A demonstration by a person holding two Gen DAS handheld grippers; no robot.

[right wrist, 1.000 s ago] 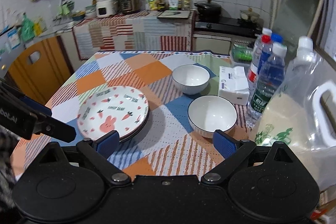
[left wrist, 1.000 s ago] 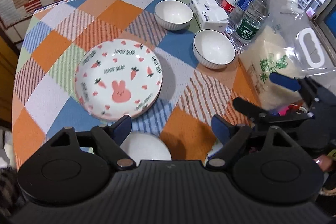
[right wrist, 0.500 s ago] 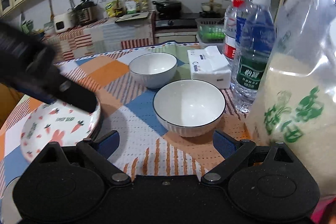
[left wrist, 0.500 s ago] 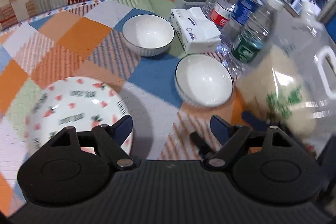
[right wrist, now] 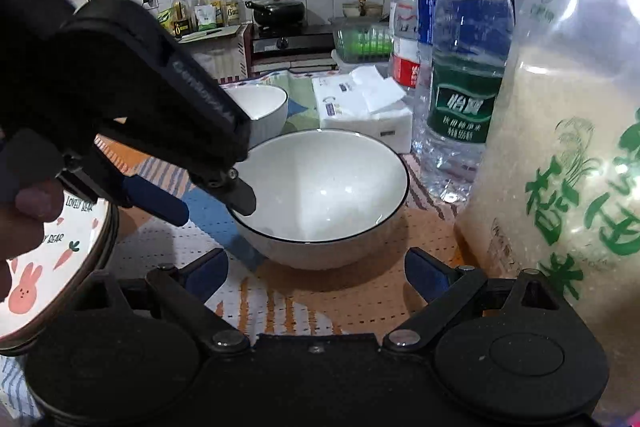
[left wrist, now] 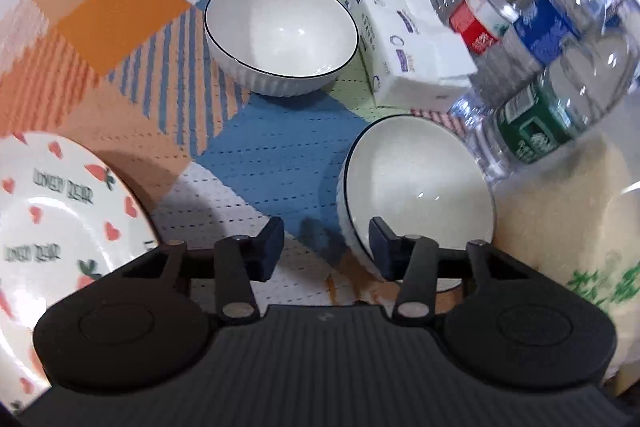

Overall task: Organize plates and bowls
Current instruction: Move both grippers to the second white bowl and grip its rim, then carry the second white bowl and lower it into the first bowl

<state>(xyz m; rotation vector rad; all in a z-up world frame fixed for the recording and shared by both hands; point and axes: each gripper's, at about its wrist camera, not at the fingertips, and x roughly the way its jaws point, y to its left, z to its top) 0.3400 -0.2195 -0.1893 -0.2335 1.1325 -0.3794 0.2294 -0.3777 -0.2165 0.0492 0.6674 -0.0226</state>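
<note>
Left gripper (left wrist: pixel 326 247) straddles the near rim of the white dark-rimmed ceramic bowl (left wrist: pixel 416 187): one finger inside, one outside, the gap not yet closed. That bowl sits on the patchwork-cloth tabletop (left wrist: pixel 280 155), just beside the green-label water bottle (left wrist: pixel 536 123). Right gripper (right wrist: pixel 316 275) hovers before that bowl, fingers wide apart, holding nothing. A second white bowl (left wrist: pixel 280 35) stands beyond it.
</note>
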